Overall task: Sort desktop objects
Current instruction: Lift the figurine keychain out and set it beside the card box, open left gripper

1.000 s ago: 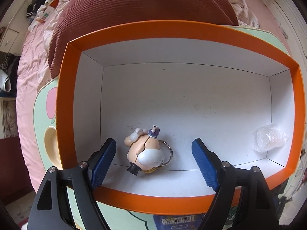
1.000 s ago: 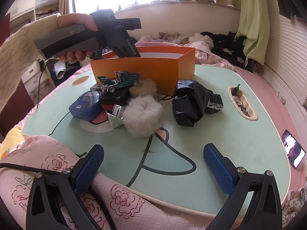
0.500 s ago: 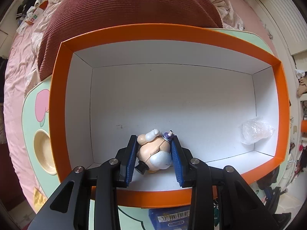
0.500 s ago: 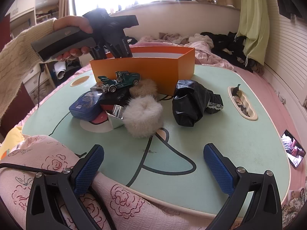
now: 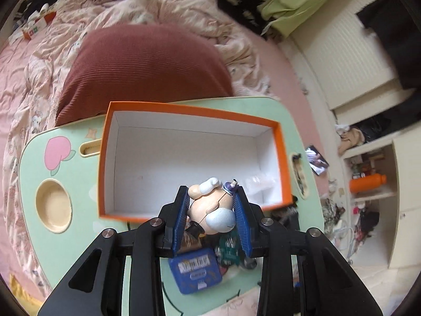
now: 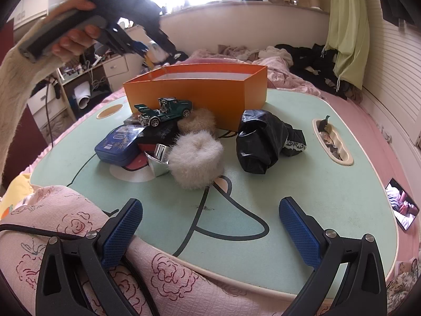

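The left hand-held gripper (image 5: 210, 210), pinching the small figure (image 5: 210, 208) again, now lifts it high above the orange box (image 5: 282, 158), while the right hand-held gripper (image 6: 210, 226) stays spread near the desk (image 6: 302, 184) edge.

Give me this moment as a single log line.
left claw: shut on toy figure, raised above orange box | right claw: open, holding nothing, low near table edge | toy car: unsorted

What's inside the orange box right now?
The orange box holds a crumpled clear plastic bit in its near right corner; otherwise white floor shows. The left gripper and its figurine keychain cover part of the near floor, so that patch stays unseen.
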A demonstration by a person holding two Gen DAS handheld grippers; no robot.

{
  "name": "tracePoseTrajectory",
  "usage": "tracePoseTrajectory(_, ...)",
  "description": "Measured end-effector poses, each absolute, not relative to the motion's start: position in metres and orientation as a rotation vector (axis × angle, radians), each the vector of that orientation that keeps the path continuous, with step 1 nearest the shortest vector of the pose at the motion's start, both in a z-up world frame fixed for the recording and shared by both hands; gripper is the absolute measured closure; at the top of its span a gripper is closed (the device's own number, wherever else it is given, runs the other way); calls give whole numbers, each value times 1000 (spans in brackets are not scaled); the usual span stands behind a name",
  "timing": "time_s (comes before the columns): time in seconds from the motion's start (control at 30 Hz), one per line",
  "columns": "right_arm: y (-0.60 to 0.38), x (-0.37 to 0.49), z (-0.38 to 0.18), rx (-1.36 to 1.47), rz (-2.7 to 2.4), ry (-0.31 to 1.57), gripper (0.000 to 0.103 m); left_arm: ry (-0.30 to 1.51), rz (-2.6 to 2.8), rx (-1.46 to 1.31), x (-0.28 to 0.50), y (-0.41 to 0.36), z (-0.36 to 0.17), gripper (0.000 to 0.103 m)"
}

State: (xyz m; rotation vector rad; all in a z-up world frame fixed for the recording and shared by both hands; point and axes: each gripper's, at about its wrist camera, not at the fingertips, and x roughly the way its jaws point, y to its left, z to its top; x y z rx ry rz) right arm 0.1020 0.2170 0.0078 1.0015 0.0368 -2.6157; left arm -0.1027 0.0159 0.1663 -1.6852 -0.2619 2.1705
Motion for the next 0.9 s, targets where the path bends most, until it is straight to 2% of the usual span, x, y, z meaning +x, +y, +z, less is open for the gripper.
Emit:
tracePoseTrajectory(0.1,217,102,7,1001,-2616,37,0,-177,2215,-1647,-75,23,150,67)
tracePoseTrajectory(0.2,217,102,8,999,-2617,37,0,-80,2317,-1649,-51,-5,113,67)
tracePoseTrajectory(0.23,217,102,8,999,-2616,37,0,-88,2320,-1657,-57,-26,87,67)
tracePoseTrajectory(0.37,218,102,8,998,-2616,36,0,-161,2335,-1673,-46,-39,52,67)
tracePoseTrajectory(0.57,218,103,7,997,-2617,35,0,-229,2403,-1552,-28,-29,45,67)
tracePoseTrajectory(0.7,218,103,8,995,-2618,34,0,-334,2513,-1349,-15,-36,57,46)
tracePoseTrajectory(0.77,218,103,9,994,-2620,31,0,-380,2591,-1243,-2,-45,66,40)
tracePoseTrajectory(0.83,218,103,10,993,-2622,30,0,-405,2636,-1161,13,-54,71,27)
tracePoseTrajectory(0.9,218,103,10,994,-2627,25,0,-385,2655,-1116,30,-60,71,23)
